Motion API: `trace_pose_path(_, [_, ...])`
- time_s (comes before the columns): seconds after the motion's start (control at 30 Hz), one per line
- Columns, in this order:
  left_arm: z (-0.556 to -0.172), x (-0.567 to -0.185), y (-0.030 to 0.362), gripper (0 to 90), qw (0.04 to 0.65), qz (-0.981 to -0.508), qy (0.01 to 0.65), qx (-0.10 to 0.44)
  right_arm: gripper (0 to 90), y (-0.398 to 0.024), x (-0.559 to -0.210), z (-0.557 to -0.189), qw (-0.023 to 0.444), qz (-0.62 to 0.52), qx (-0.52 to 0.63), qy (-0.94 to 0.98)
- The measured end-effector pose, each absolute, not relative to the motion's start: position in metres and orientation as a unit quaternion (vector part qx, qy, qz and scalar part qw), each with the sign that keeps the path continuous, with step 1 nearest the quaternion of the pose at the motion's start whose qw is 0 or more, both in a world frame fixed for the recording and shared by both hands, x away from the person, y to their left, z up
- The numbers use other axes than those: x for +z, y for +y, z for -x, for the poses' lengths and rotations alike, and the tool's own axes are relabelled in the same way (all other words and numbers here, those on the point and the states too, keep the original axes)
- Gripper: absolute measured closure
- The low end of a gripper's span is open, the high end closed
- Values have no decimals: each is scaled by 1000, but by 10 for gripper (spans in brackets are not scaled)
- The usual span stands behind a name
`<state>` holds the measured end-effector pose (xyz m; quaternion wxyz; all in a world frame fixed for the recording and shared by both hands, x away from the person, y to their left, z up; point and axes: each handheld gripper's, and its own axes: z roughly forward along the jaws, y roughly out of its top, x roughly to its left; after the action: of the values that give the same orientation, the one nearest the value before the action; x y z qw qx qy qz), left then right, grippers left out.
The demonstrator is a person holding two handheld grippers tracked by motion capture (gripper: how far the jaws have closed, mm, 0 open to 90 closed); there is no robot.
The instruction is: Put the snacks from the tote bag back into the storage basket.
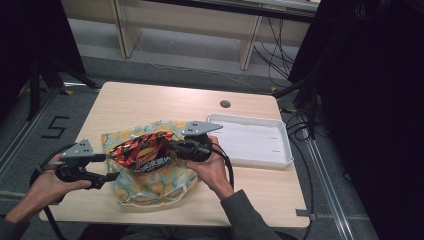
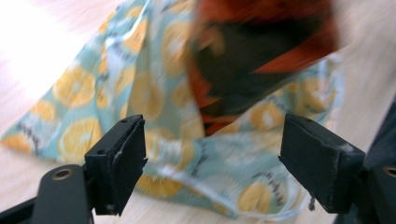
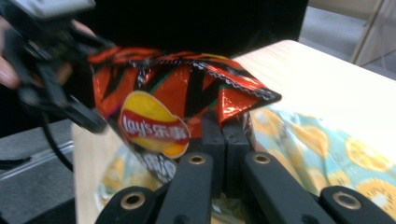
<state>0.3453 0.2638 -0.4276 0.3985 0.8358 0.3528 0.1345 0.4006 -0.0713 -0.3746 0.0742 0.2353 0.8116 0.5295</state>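
A red and black Lay's chip bag [image 1: 145, 150] hangs just above a cloth bag [image 1: 150, 186] printed with orange slices, which lies crumpled on the wooden table [image 1: 150, 102]. My right gripper [image 1: 171, 146] is shut on the chip bag's right edge; in the right gripper view its jaws [image 3: 225, 128] pinch the foil of the chip bag [image 3: 159, 102] over the cloth bag [image 3: 327, 144]. My left gripper [image 1: 109, 166] stands open just left of the chip bag. In the left gripper view its wide jaws [image 2: 212, 158] frame the cloth bag [image 2: 154, 98] and the blurred chip bag [image 2: 261, 51], touching neither.
A shallow white tray [image 1: 250, 142] sits on the table to the right of the bags. A small round grommet [image 1: 225, 104] lies in the tabletop behind it. Cables trail from both grippers over the near edge. Tripod legs and wires stand on the floor around the table.
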Motion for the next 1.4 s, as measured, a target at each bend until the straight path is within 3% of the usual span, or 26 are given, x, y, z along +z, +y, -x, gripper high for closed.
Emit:
trace_pose_path(0.27, [-348, -440, 273, 181, 395, -813, 402, 145, 900, -64, -343, -395, 57, -218, 532, 816])
trace_pose_path(0.6, [-351, -448, 276, 182, 355, -834, 393, 155, 900, -71, -308, -394, 47, -221, 551, 804])
trace_pose_path(0.8, [-350, -454, 271, 174, 393, -806, 418, 144, 900, -85, -277, -394, 60, -211, 561, 798])
trace_pose_path(1.0, [-350, -453, 273, 168, 383, -808, 418, 159, 900, -116, -253, -398, 83, -231, 570, 784])
trace_pose_path(1.4, [-353, -451, 283, 166, 370, -812, 418, 168, 900, -178, -250, -424, 135, -313, 552, 761])
